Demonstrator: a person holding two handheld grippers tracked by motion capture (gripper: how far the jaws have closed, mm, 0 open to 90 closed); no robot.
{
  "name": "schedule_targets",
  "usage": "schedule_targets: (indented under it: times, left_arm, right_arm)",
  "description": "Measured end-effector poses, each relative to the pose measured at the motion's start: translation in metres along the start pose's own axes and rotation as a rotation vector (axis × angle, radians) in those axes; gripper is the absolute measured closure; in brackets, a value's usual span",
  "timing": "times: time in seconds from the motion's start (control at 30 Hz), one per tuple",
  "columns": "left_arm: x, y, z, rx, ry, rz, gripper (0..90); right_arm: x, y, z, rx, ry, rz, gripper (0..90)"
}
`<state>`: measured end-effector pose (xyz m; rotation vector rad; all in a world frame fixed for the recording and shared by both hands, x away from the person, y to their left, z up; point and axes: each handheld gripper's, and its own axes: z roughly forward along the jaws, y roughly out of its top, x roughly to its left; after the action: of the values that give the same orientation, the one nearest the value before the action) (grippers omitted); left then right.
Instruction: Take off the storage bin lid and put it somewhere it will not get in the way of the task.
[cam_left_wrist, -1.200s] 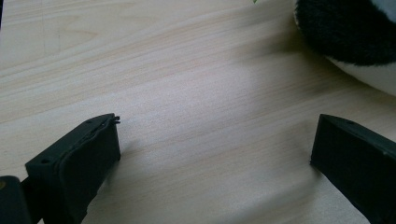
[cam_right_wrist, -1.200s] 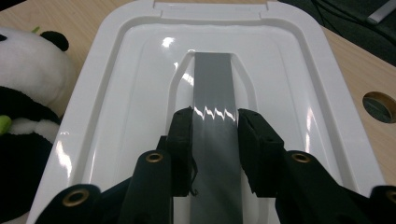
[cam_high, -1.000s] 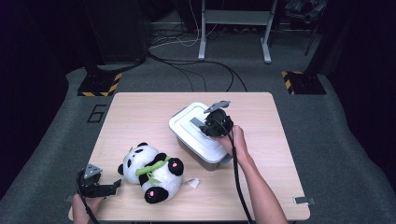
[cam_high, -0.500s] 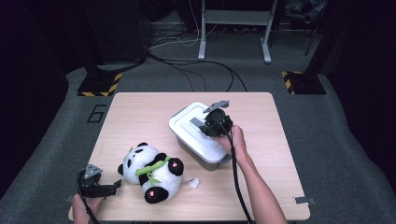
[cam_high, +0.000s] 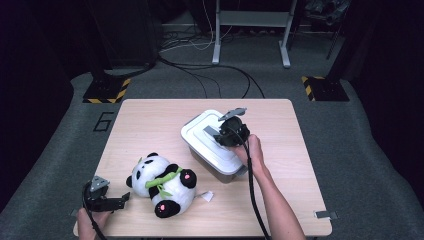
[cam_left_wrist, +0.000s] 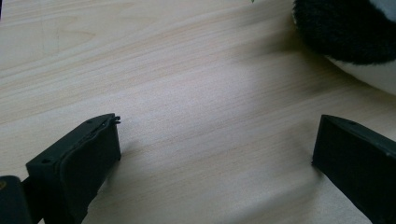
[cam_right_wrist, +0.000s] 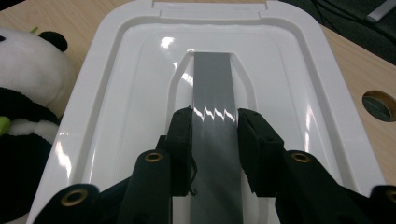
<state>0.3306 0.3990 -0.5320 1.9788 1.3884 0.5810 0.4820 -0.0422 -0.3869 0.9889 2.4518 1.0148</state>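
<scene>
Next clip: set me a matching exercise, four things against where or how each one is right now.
Things:
1. right claw
2. left claw
3. panda
4. lid

States:
A. lying on the table between the two hands
B. open, nothing between its jaws
C. on the box, white
D. shut on the grey handle

Pairs: 1-D, 2-B, 3-A, 4-C

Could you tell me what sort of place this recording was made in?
Probably a lab or studio set up for recording: a lone wooden table on grey carpet, hazard-striped stand bases, loose cables and a dark surround.
</scene>
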Motion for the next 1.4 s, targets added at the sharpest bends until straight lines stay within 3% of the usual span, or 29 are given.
schedule_targets:
  times: [0.3, 0.57, 0.7, 0.83, 1.0, 1.4]
  left_arm:
    - [0.000, 0.000, 0.000, 0.002, 0.000, 0.000, 0.4]
    - [0.000, 0.000, 0.000, 0.000, 0.004, -0.005, 0.7]
    - [0.001, 0.000, 0.000, -0.003, 0.006, -0.006, 0.7]
    - [0.001, 0.000, 0.000, -0.003, 0.005, -0.007, 0.7]
    - [0.001, 0.000, 0.000, -0.006, 0.005, -0.008, 0.7]
    - [0.001, 0.000, 0.000, -0.009, 0.003, -0.010, 1.2]
  right_arm:
    - [0.002, -0.004, 0.000, -0.027, -0.009, 0.005, 66.3]
    - [0.008, -0.004, -0.001, -0.040, -0.059, -0.072, 66.7]
    - [0.009, -0.004, -0.001, -0.045, -0.052, -0.032, 66.8]
    - [0.009, -0.002, -0.003, -0.045, -0.057, -0.041, 66.8]
    - [0.010, 0.002, -0.009, -0.084, -0.065, -0.036, 66.8]
    - [0.011, 0.014, -0.034, -0.107, -0.094, -0.028, 66.8]
